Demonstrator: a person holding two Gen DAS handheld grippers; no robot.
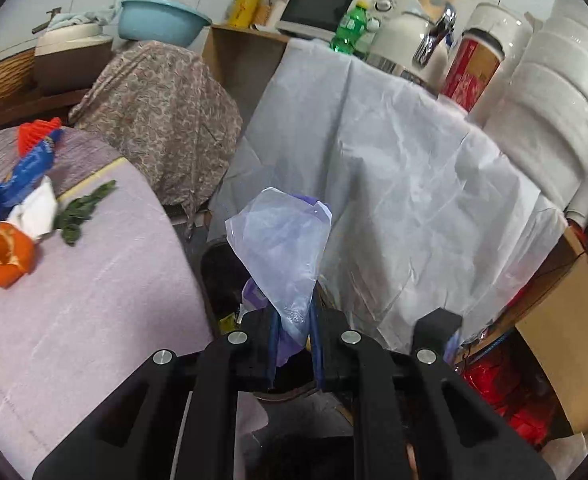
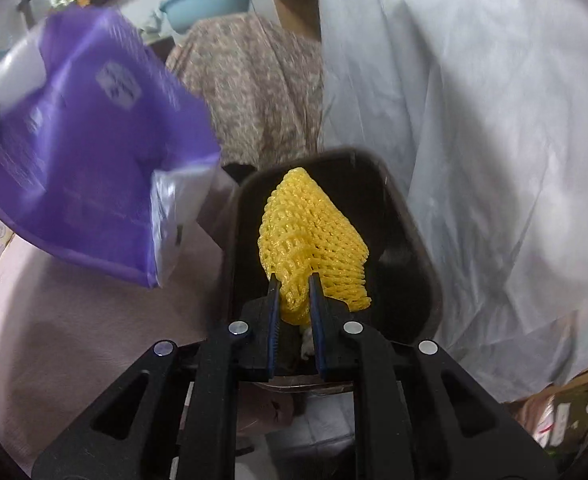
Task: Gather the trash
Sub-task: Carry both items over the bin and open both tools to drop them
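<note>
My left gripper point(image 1: 292, 318) is shut on a thin plastic bag point(image 1: 284, 248), clear with purple print, which stands up from between the fingers. In the right wrist view the same purple bag point(image 2: 90, 148) hangs at the upper left, beside the bin. My right gripper point(image 2: 293, 280) is shut on a yellow foam fruit net point(image 2: 309, 232), held over the mouth of a dark trash bin point(image 2: 413, 220). More trash lies on the lilac-covered table point(image 1: 94, 280): an orange peel point(image 1: 8, 256), a white tissue point(image 1: 38, 210), green leaves point(image 1: 82, 210), a blue wrapper point(image 1: 18, 180).
A pale plastic sheet point(image 1: 393, 184) drapes a counter on the right, with a kettle point(image 1: 405, 40), a green bottle point(image 1: 351, 28) and a red can point(image 1: 473, 68) on top. A patterned cloth point(image 1: 166, 112) covers something behind the bin point(image 1: 222, 276). A blue basin point(image 1: 162, 20) stands at the back.
</note>
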